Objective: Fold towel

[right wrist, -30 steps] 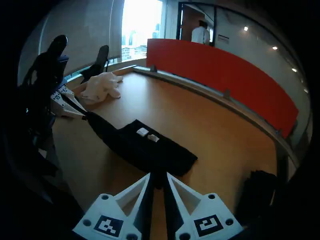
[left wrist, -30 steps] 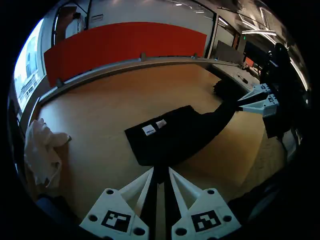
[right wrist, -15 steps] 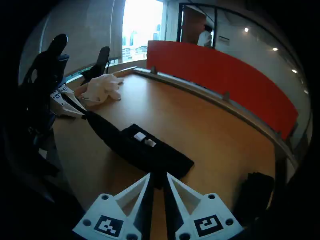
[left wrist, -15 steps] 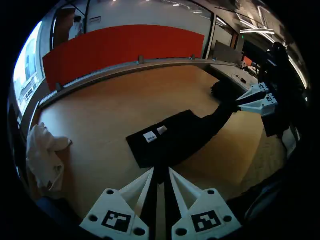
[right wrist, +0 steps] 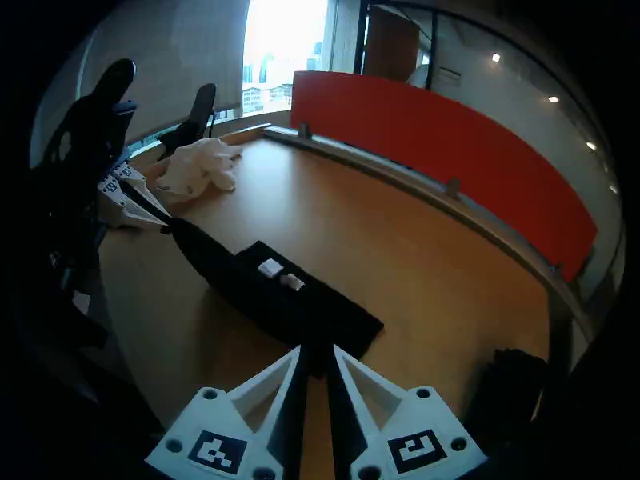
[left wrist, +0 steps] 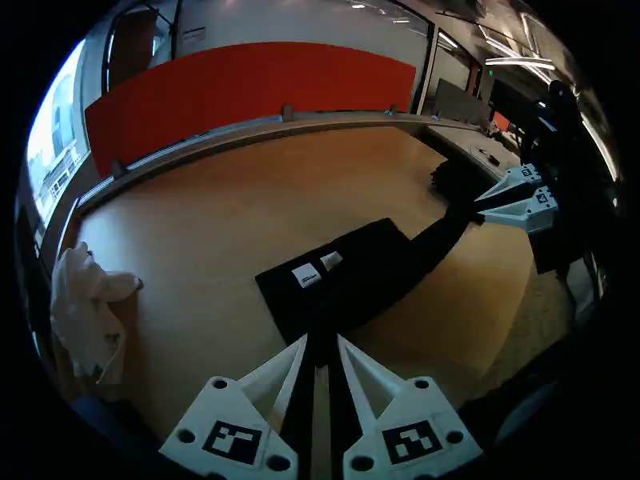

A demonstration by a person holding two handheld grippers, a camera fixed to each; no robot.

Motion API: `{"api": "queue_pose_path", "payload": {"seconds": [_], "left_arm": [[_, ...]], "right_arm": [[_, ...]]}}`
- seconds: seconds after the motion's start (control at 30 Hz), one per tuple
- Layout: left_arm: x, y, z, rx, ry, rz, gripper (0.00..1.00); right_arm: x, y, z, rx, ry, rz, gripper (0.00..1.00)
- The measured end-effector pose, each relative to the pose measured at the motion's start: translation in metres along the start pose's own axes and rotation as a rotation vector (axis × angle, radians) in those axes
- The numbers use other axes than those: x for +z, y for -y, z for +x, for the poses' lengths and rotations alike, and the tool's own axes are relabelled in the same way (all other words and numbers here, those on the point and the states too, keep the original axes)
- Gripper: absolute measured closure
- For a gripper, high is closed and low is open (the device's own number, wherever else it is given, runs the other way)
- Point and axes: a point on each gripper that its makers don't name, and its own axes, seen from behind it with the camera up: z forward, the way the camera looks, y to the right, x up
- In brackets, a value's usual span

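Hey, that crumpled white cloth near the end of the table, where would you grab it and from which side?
Probably the loose flap of the white cloth that juts toward the open table. Approach low from that table side: the rest is a bunched heap with no clear edge. First, the left gripper and right gripper, both shut on the black towel, must let go.

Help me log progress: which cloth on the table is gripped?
The stretched black towel, pinched by left gripper and right gripper; the crumpled white cloth lies loose.
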Motion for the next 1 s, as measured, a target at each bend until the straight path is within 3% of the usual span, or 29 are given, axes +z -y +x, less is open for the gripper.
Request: {"api": "queue_pose_path", "payload": {"seconds": [0.5, 1.0], "left_arm": [[0.045, 0.019, -0.006, -0.021, 0.044, 0.019, 0.90], [0.081, 0.027, -0.022, -0.032, 0.097, 0.011, 0.90]], "right_arm": [[0.041, -0.012, -0.016, 0.021, 0.059, 0.003, 0.86], [0.074, -0.021, -0.039, 0.037, 0.124, 0.016, 0.86]]}}
